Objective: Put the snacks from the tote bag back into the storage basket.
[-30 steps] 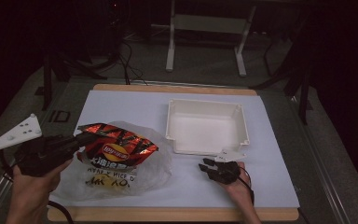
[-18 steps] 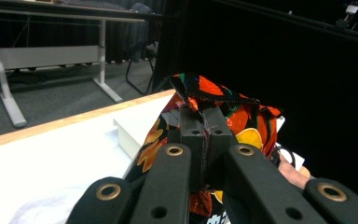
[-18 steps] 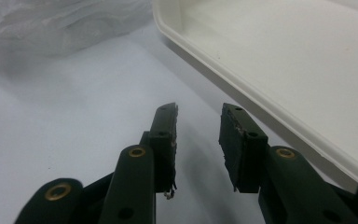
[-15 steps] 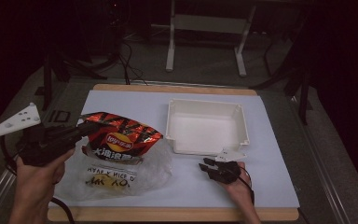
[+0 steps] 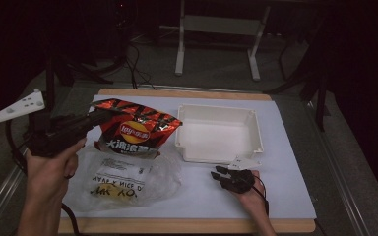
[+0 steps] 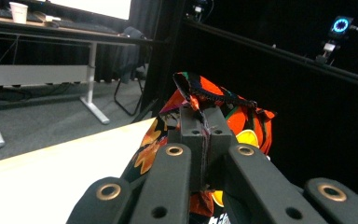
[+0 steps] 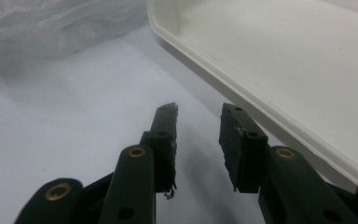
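A red and black chip bag (image 5: 135, 128) hangs above the table's left half, held by its upper left corner. My left gripper (image 5: 98, 117) is shut on that corner; in the left gripper view the bag's crimped edge (image 6: 214, 95) sticks up between the closed jaws of my left gripper (image 6: 200, 126). Under the bag lies a crumpled clear plastic bag (image 5: 123, 179). A white rectangular tray (image 5: 219, 133) sits at the table's middle right. My right gripper (image 5: 217, 173) rests on the white mat just in front of the tray, open and empty; its jaws (image 7: 198, 123) stand apart beside the tray rim (image 7: 242, 88).
The white mat (image 5: 285, 196) covers a wooden board (image 5: 187, 226). A table leg frame (image 5: 216, 29) and cables lie on the floor behind. The plastic bag (image 7: 51, 23) shows at the upper left of the right gripper view.
My left gripper has lifted the chip bag up off the plastic bag and carried it slightly right, toward the tray. The right gripper has stayed in place.
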Motion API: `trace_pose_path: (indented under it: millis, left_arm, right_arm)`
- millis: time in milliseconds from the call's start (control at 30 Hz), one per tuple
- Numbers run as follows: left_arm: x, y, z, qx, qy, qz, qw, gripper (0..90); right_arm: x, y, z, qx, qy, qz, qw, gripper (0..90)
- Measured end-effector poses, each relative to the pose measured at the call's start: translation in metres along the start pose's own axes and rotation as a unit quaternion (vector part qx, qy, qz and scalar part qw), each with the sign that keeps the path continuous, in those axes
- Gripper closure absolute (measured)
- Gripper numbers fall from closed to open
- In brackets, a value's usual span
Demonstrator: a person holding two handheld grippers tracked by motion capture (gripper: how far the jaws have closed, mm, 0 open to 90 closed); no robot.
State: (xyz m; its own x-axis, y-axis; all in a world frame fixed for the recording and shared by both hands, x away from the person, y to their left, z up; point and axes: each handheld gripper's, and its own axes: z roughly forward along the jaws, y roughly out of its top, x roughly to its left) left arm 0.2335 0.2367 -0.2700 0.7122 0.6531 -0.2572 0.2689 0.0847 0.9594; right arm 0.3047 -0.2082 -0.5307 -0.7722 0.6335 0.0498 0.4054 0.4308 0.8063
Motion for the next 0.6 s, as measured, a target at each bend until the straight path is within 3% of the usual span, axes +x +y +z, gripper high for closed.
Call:
trace_pose_path:
  millis: [600]
  left_arm:
    - [0.003,0.014,0.060,-0.004,-0.013,0.007,0.9999,90.0]
  right_arm:
    - [-0.002,-0.003,0.002,-0.005,0.000,0.002,1.0000,65.9]
